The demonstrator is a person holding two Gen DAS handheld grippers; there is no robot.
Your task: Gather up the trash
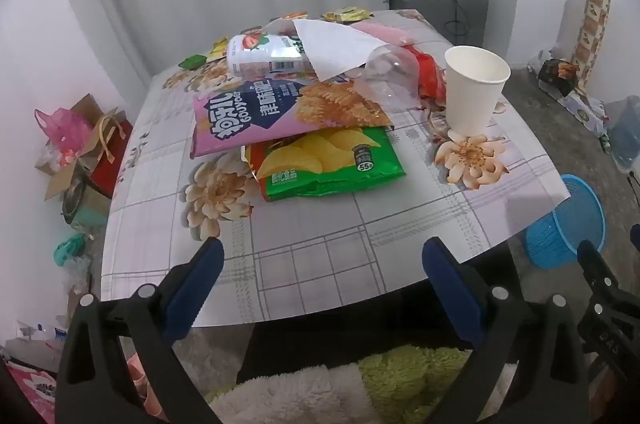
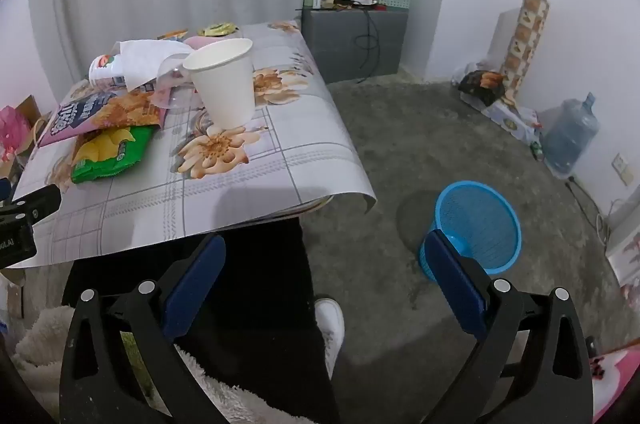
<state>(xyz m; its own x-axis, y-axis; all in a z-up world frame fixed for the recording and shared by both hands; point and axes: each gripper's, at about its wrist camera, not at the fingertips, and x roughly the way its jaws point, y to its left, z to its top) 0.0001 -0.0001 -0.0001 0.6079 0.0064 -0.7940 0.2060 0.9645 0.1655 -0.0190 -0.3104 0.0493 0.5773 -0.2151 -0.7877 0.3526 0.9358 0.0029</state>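
Hovering, empty — both grippers [image 1: 320,264] [image 2: 324,264] — above littered table [image 1: 320,244]

Green chip bag [image 1: 332,164], white cup [image 1: 474,86], blue basket [image 2: 476,224], flower-patterned tablecloth [image 1: 320,244].

Left tongs [image 1: 322,258] gaping wide, empty, tilted downward; right tongs [image 2: 324,256] likewise.

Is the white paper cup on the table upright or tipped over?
Upright: the paper cup stands on its base on the table, open mouth up.
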